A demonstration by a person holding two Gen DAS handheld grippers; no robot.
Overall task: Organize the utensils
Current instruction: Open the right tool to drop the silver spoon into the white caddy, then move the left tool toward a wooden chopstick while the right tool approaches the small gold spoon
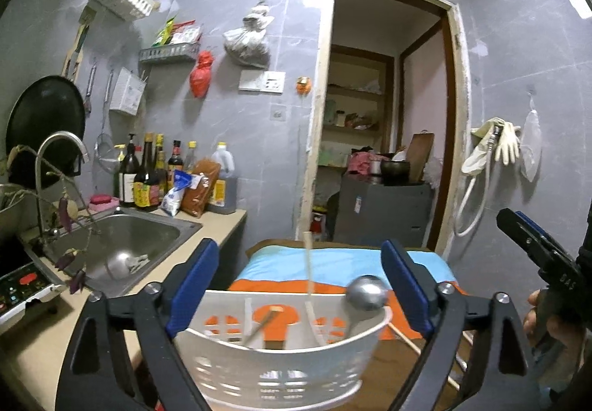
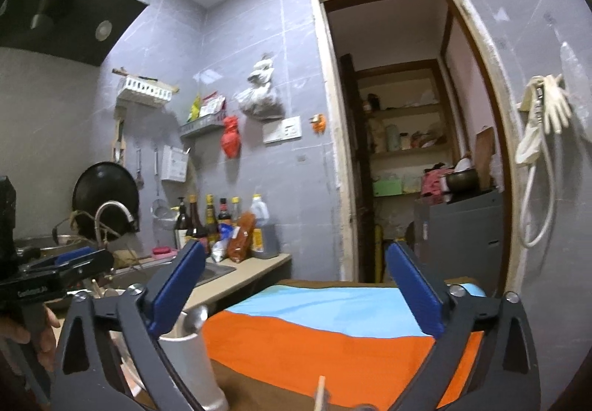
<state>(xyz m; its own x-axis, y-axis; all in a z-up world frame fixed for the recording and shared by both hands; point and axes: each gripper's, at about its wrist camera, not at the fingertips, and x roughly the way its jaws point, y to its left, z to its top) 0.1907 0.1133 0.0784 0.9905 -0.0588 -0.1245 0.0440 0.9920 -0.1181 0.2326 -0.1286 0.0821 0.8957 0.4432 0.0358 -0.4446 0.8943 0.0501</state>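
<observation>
In the left wrist view a white slotted utensil holder [image 1: 281,366] sits between my left gripper's blue fingers [image 1: 192,285]. My left gripper [image 1: 299,285] is open around it. A metal spoon [image 1: 366,294], a pale chopstick [image 1: 309,270] and a wooden stick [image 1: 264,324] stand in the holder. My right gripper [image 2: 296,292] is open and empty above the orange and blue cloth [image 2: 333,333]. The holder [image 2: 192,366] and spoon bowl [image 2: 198,316] show at its lower left. A chopstick tip [image 2: 321,392] pokes up at the bottom edge.
A steel sink [image 1: 122,248] with a curved tap [image 1: 59,159] lies left on the beige counter [image 1: 222,222]. Bottles and bags [image 1: 174,181] stand behind it. An open doorway [image 1: 384,122] and a grey cabinet [image 1: 384,211] are ahead. The right gripper [image 1: 532,248] shows at right.
</observation>
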